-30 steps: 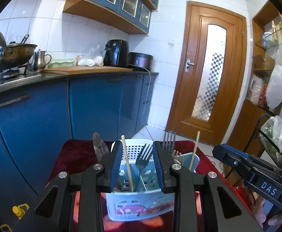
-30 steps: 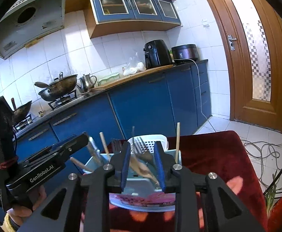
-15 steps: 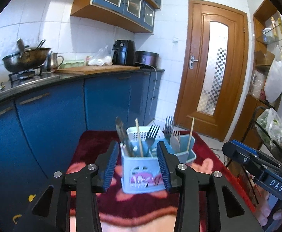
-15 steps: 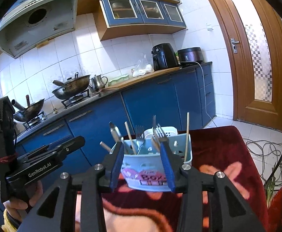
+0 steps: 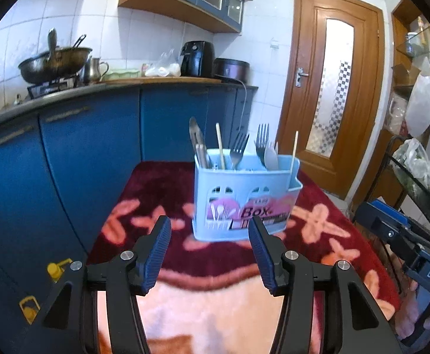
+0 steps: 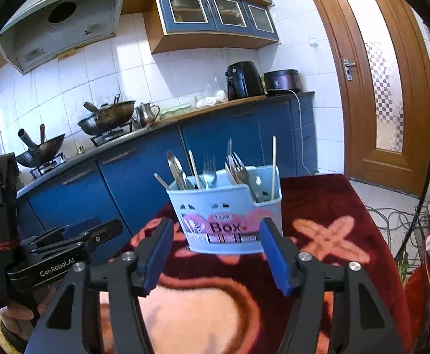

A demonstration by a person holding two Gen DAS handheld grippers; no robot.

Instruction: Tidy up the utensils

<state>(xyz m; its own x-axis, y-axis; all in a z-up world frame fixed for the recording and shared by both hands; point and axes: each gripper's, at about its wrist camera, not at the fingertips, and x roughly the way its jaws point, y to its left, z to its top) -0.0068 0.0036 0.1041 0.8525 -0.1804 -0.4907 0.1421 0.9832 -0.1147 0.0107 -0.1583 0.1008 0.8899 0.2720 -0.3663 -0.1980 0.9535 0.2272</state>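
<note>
A light blue utensil box (image 5: 244, 200) (image 6: 229, 218) stands upright on a dark red flowered blanket (image 5: 162, 183) (image 6: 327, 206). Forks (image 5: 238, 150), a spoon (image 6: 175, 165), chopsticks (image 6: 273, 159) and other utensils stick up out of it. My left gripper (image 5: 209, 247) is well short of the box, its jaws opening, with nothing between them. My right gripper (image 6: 215, 247) is also drawn back from the box, jaws opening and empty. In the right wrist view the left gripper's body (image 6: 55, 253) shows at the lower left, held by a hand.
Blue kitchen cabinets (image 5: 67, 153) run along the left behind the blanket, with woks (image 6: 108, 115), a kettle and appliances on the counter. A wooden door (image 5: 330, 88) is at the back right. A wire rack with bags (image 5: 421, 171) and floor cables (image 6: 392, 212) lie to the right.
Both grippers have pulled back from the utensil box and widened; a second ago their fingers straddled the box, now it stands apart ahead of them.
</note>
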